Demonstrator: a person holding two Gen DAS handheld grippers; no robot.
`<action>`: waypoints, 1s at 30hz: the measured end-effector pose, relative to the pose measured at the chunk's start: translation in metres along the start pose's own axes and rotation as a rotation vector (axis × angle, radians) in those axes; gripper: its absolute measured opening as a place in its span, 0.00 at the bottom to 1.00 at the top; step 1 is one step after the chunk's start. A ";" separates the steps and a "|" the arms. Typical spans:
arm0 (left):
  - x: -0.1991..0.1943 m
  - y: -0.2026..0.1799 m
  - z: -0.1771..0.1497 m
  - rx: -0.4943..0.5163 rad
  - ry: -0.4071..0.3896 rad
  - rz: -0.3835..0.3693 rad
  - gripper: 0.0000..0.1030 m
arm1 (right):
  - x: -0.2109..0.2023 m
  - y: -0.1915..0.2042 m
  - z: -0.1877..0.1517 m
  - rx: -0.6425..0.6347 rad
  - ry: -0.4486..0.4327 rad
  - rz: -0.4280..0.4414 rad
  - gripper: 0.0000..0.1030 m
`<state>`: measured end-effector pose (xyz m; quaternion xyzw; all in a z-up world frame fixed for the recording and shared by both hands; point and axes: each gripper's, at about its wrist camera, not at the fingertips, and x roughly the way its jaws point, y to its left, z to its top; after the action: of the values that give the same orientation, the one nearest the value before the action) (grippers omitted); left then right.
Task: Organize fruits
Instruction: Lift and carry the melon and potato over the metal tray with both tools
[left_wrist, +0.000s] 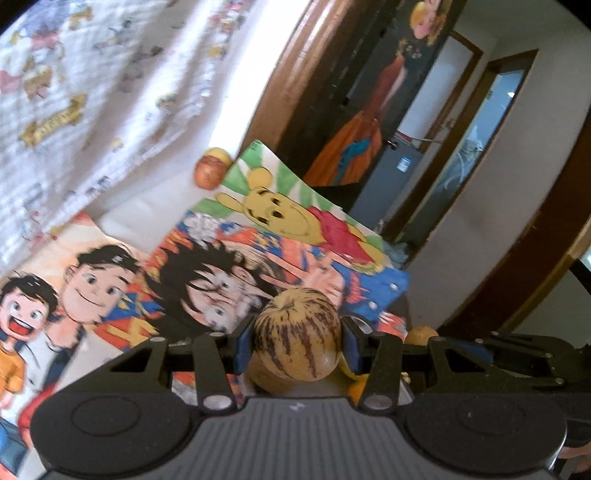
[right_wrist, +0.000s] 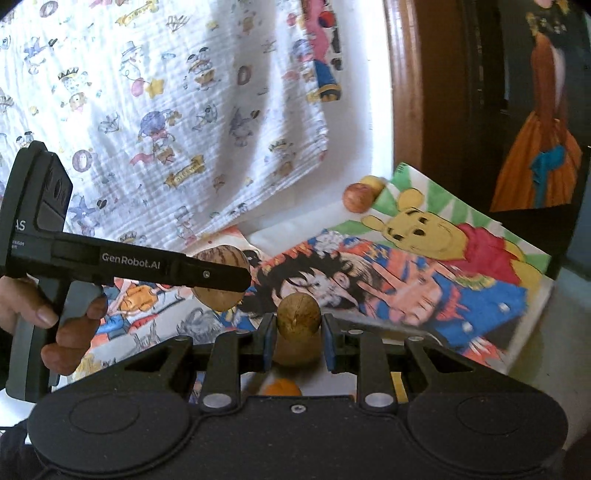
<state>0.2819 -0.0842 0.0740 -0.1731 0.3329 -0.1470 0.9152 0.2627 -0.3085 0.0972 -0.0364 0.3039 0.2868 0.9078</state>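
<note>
A: Left tongs (left_wrist: 297, 347), lower centre of left view: closed on striped melon (left_wrist: 297, 338), blue pads pressed to both flanks, lifted clear of cartoon posters (left_wrist: 207, 273). Held for sorting, by judgement.

B: Right tongs (right_wrist: 298, 332), lower centre of right view: partly open around brown round fruit (right_wrist: 298, 315); contact on pads not confirmed.

A: Farther right, upper middle: apple (right_wrist: 356, 197) beside yellow fruit (right_wrist: 373, 182), at poster edge. Likely the gathering spot.

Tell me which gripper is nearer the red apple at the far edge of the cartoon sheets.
Neither clearly. The left gripper, shut on a striped melon, and the right gripper, around a small brown fruit, both hover well short of the red apple.
</note>
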 end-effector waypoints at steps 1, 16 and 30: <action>0.001 -0.003 -0.002 0.002 0.004 -0.006 0.50 | -0.005 -0.001 -0.004 0.002 -0.002 -0.008 0.27; 0.008 -0.034 -0.042 0.042 0.083 -0.064 0.50 | -0.043 0.001 -0.054 -0.007 -0.008 -0.048 0.27; 0.002 -0.043 -0.070 0.139 0.117 -0.071 0.50 | -0.056 0.029 -0.091 0.049 0.003 -0.014 0.27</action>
<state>0.2305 -0.1389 0.0406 -0.1122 0.3687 -0.2119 0.8981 0.1620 -0.3342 0.0583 -0.0166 0.3118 0.2727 0.9100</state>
